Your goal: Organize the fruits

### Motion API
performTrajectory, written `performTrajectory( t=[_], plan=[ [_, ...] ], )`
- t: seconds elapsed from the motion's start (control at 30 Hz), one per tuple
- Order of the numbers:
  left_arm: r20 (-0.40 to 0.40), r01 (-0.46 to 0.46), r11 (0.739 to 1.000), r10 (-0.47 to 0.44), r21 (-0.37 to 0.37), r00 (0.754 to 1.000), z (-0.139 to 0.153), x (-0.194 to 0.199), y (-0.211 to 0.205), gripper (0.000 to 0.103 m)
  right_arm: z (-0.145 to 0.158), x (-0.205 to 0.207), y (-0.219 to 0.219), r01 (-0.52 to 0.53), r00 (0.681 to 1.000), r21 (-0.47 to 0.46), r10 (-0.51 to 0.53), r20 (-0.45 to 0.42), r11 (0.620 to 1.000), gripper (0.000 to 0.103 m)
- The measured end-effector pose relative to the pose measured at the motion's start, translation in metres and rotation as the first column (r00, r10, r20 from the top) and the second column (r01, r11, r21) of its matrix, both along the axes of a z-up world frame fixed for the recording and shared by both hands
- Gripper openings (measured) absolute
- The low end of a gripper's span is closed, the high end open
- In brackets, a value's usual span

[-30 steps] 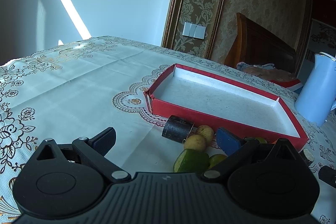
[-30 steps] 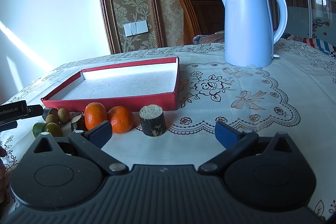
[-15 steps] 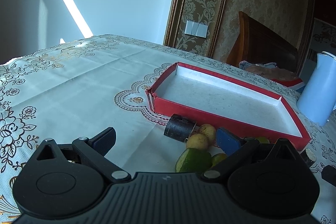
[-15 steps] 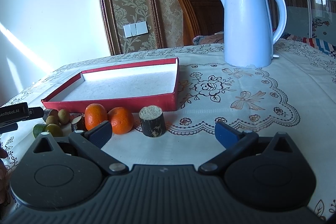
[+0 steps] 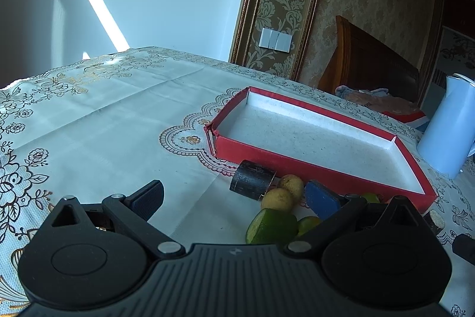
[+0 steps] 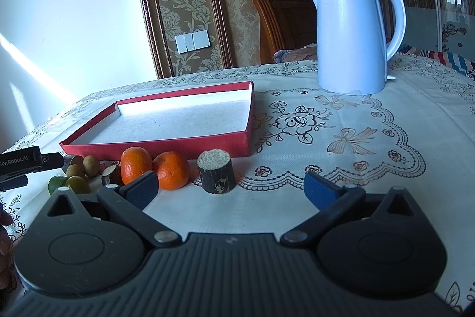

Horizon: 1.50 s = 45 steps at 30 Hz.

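Observation:
A shallow red tray (image 5: pixel 341 181) (image 6: pixel 166 146) with a white floor stands empty on the table. In front of its near wall lie two oranges (image 6: pixel 136 164), small yellow-brown fruits (image 5: pixel 277 198) (image 6: pixel 90 165), green limes (image 5: pixel 271 226) (image 6: pixel 58 183) and dark sugarcane pieces (image 5: pixel 252 179) (image 6: pixel 215 170). My left gripper (image 5: pixel 234 196) is open and empty, just short of the limes and small fruits. My right gripper (image 6: pixel 230 187) is open and empty, close to the upright sugarcane piece and the right orange (image 6: pixel 172 170). The left gripper's body (image 6: pixel 20 165) shows at the right view's left edge.
A pale blue electric kettle (image 6: pixel 351 39) (image 5: pixel 451 132) stands behind and right of the tray. A wooden chair (image 6: pixel 282 23) is behind the table. A floral lace tablecloth (image 5: pixel 89 124) covers the table.
My left gripper has edged slightly forward and right toward the fruit. The right gripper has barely moved. Both stay open.

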<state>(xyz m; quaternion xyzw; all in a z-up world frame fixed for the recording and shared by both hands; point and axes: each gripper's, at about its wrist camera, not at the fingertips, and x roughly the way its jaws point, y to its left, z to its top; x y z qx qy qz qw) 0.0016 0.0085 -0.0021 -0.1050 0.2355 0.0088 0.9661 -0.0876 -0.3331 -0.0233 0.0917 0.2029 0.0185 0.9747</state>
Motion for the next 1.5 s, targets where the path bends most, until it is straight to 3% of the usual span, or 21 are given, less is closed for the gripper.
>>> performTrajectory(
  t=[0.83, 1.5],
  plan=[
    [-0.001, -0.002, 1.000, 0.002, -0.007, 1.000, 0.0018, -0.0018, 0.0011, 0.102, 0.0004, -0.0019, -0.0018, 0.002, 1.000, 0.005, -0.002, 0.010, 1.000, 0.103],
    [0.003, -0.023, 0.999, 0.023, 0.032, 1.000, 0.0020, -0.0023, -0.0033, 0.102, 0.0005, 0.0012, -0.0012, -0.021, 1.000, 0.010, 0.021, -0.009, 1.000, 0.103]
  ],
)
